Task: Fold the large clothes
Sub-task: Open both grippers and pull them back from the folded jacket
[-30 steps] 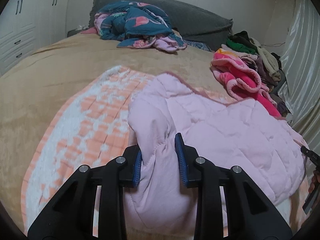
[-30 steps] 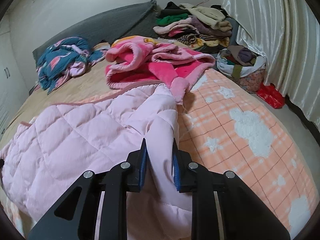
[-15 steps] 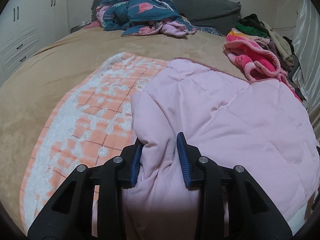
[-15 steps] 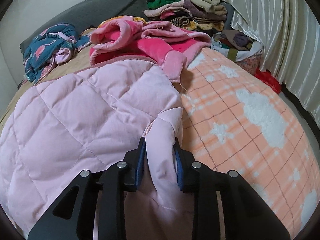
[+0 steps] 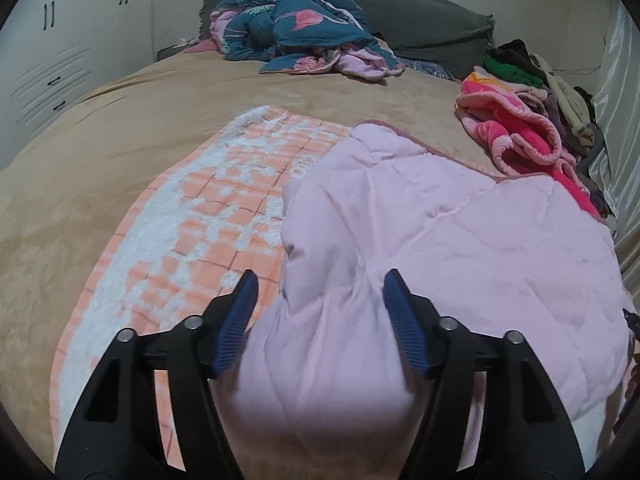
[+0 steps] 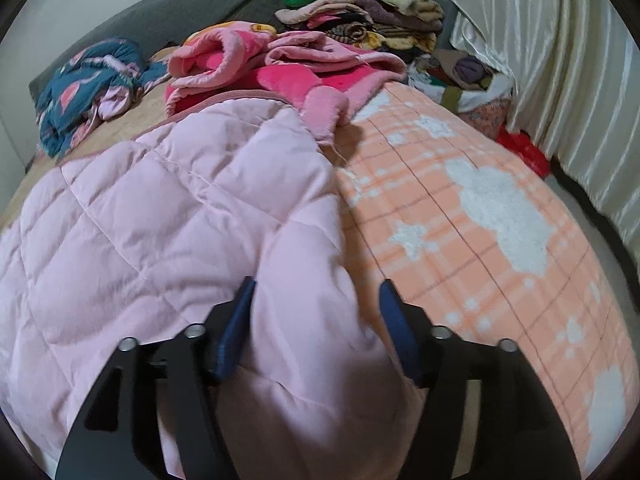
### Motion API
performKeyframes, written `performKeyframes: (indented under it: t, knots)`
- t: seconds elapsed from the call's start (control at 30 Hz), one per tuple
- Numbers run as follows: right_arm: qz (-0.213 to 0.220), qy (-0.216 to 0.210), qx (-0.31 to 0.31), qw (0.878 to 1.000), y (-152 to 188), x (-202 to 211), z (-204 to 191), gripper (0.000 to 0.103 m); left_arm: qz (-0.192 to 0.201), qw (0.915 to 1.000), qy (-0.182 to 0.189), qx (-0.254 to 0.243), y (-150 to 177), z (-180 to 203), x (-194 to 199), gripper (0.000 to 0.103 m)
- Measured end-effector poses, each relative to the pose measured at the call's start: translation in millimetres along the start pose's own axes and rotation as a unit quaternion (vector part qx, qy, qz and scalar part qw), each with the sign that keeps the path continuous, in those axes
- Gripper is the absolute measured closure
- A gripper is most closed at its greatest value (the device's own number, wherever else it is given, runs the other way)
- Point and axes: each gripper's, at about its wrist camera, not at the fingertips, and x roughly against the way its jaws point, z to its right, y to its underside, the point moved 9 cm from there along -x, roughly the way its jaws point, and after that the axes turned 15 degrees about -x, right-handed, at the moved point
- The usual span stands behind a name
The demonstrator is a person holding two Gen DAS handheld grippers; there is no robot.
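A: Where is the pink quilted coat (image 5: 460,240) laid?

B: On the orange blanket (image 5: 192,240) on the bed (image 5: 100,140), stretched sideways between both claws.

A: And the grips?

B: The left claw (image 5: 318,300) and right claw (image 6: 314,304) are opening; a fold sits between each, no longer pinched. No containers are clearly made out.

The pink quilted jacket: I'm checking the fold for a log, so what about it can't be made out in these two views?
- Left wrist view: near hem of the pink quilted jacket is blurred and cut off by the bottom edge, behind the opening left gripper.
- Right wrist view: its left part runs past the frame edge; the opening right gripper covers the near fold.
- Both: the underside on the orange checked blanket is hidden.
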Motion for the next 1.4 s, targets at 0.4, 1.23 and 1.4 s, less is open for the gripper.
performKeyframes:
  t: [0.4, 1.23, 1.4]
  knots:
    - [0.008, -0.070, -0.031, 0.997, 21.0, 57.8, 17.1, 0.008, 0.024, 0.9994, 0.009, 0.024, 11.6, 8.3, 55.0, 0.010]
    - [0.089, -0.167, -0.017, 0.982, 43.7, 187.8, 14.5, 0.004, 0.063, 0.9980, 0.001, 0.009, 29.0, 28.0, 115.5, 0.009]
    - [0.087, -0.146, -0.027, 0.985, 51.6, 180.3, 25.0, 0.004, 0.014, 0.9980, 0.047, 0.040, 56.6, 41.0, 84.2, 0.009]
